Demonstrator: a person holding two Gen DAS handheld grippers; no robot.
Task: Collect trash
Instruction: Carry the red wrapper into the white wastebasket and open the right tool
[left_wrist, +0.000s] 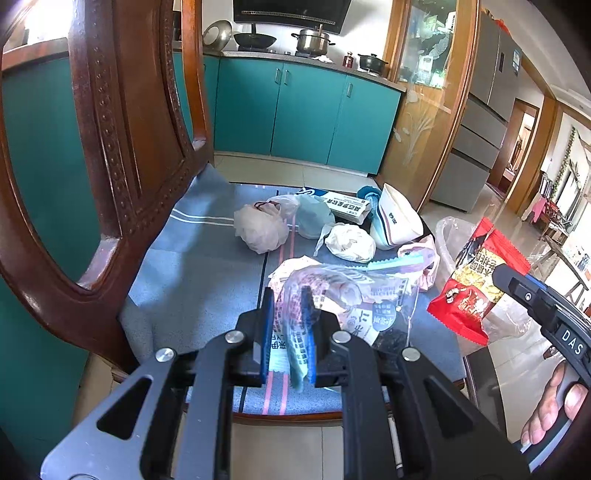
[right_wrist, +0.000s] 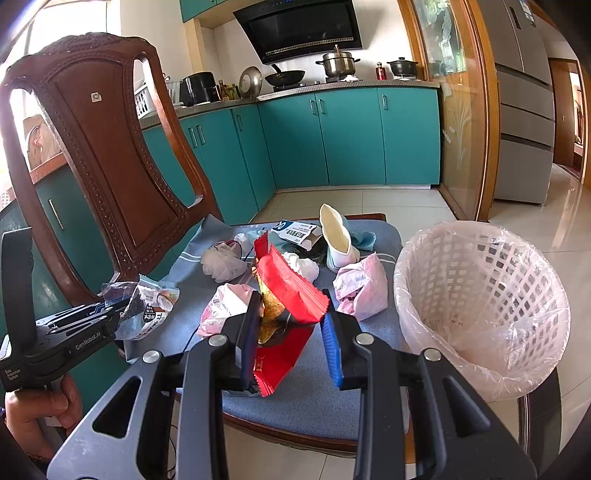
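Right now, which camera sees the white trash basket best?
The right wrist view. It shows the trash basket whole beside the chair, with its lattice wall, plastic liner and open mouth. The left wrist view catches only part of its lined rim behind the red snack bag.

- The right gripper (right_wrist: 290, 332) holds a red snack bag (right_wrist: 284, 291) upright between its pads, above a chair seat (right_wrist: 314, 398) with a blue cloth.
- At 3 o'clock stands a white lattice bin (right_wrist: 480, 295) lined with clear plastic.
- At 9 o'clock the left gripper (right_wrist: 118, 314) pinches a clear wrapper (right_wrist: 147, 306).
- Toward 12 o'clock, crumpled wrappers and a carton (right_wrist: 299, 232) lie on the seat.
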